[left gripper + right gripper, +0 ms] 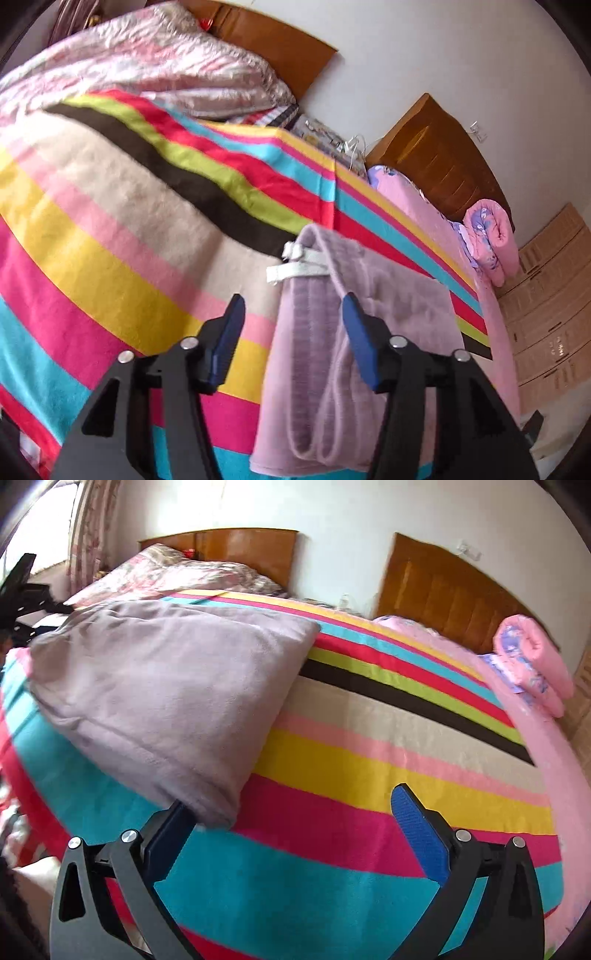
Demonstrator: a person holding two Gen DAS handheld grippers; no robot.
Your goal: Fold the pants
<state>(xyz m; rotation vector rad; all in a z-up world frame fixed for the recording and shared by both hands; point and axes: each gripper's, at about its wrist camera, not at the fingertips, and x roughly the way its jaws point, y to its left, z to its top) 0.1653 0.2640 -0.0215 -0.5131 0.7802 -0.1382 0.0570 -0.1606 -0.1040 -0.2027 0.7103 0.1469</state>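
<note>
The mauve fleece pants (332, 332) lie folded on the striped blanket (110, 229), with white drawstrings (295, 267) at the waistband. My left gripper (293, 304) is open; the waist end lies between its fingers, the right pad (356, 332) touching the fabric. In the right wrist view the pants (166, 686) form a folded bundle at left. My right gripper (295, 808) is wide open; its left finger (173, 830) sits under the bundle's near corner, and its blue right pad (413, 830) is clear of it.
The blanket (332, 775) covers a bed with wooden headboards (443, 590) at the wall. A pink crumpled quilt (147, 62) lies at the far end, a rolled pink quilt (532, 661) at right. The other gripper's black frame (22, 594) shows at far left. Light wood drawers (546, 306) stand beside the bed.
</note>
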